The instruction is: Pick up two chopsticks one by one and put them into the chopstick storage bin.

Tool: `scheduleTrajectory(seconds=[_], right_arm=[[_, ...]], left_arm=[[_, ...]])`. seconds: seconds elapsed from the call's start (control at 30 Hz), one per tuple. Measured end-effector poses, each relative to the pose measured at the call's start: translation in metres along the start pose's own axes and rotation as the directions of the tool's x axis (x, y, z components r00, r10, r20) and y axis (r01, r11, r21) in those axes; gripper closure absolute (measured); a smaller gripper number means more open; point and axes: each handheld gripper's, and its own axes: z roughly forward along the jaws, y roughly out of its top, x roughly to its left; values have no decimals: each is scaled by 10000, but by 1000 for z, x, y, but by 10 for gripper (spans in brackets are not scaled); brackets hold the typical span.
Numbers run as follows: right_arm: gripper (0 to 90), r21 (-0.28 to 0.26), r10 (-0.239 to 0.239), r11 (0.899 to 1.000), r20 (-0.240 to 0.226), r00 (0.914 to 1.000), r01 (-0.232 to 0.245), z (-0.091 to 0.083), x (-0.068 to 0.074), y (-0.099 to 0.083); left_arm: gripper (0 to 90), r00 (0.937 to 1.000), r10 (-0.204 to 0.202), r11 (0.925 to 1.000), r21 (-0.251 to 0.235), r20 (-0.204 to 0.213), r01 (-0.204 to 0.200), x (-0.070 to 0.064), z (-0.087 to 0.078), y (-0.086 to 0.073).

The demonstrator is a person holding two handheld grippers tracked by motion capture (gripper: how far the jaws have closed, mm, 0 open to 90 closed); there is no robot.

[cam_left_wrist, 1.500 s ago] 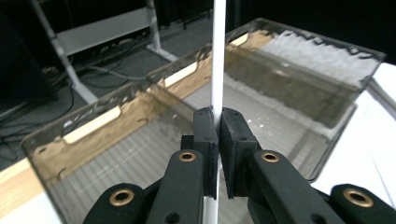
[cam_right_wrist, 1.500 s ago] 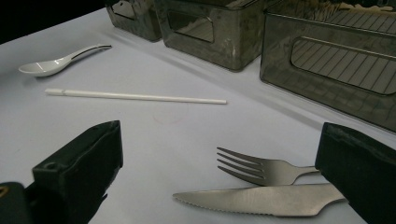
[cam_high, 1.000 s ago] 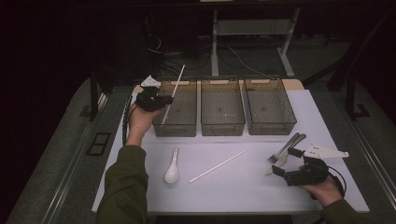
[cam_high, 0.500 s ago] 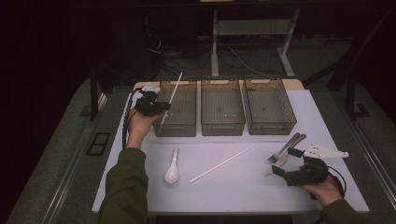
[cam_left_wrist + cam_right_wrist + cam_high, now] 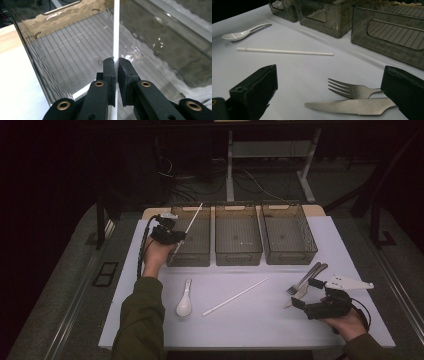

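The left gripper (image 5: 172, 236) is clamped on a white chopstick (image 5: 192, 219), jaws closed tight on its shaft, holding it over the left bin (image 5: 191, 251) of three dark bins lined along the far edge of the white table (image 5: 350, 265). In the left gripper view the chopstick (image 5: 116, 30) runs straight up between the jaws and out over the ribbed bin floor (image 5: 75, 50); the grip sits low on the shaft, so most of the length projects beyond the jaws. The stick is carried slanted, its far end reaching past the bin's back rim; judged from this, the chopstick is about to be lowered lengthwise into that bin. A second chopstick (image 5: 235, 296) lies loose near the middle of the table, with a white spoon (image 5: 184, 304) just to its left, toward the near edge. The right gripper (image 5: 320, 307) rests near the right near corner, jaws spread wide and holding nothing; its view looks across a fork (image 5: 352, 90) and a knife (image 5: 349, 106) lying side by side directly ahead, which suggests it is placed ready to take one of them. The middle bin (image 5: 238, 240) and right bin (image 5: 289, 237) appear empty.
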Motion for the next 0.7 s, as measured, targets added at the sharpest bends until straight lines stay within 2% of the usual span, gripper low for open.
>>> scheduleTrajectory(seconds=[0.17,0.5,0.7], right_arm=[[7,-2,-5,10000,-10,10000,5,0,0,0],[7,-1,-18,10000,-9,10000,18,0,0,0],[7,-12,-16,10000,-22,10000,16,0,0,0]], left_arm=[[841,10000,-27,9998,171,-33,28,-1,4,-1],[839,10000,-84,9999,-80,34,85,-2,1,1],[771,9997,-153,9991,-383,176,160,-2,-7,2]])
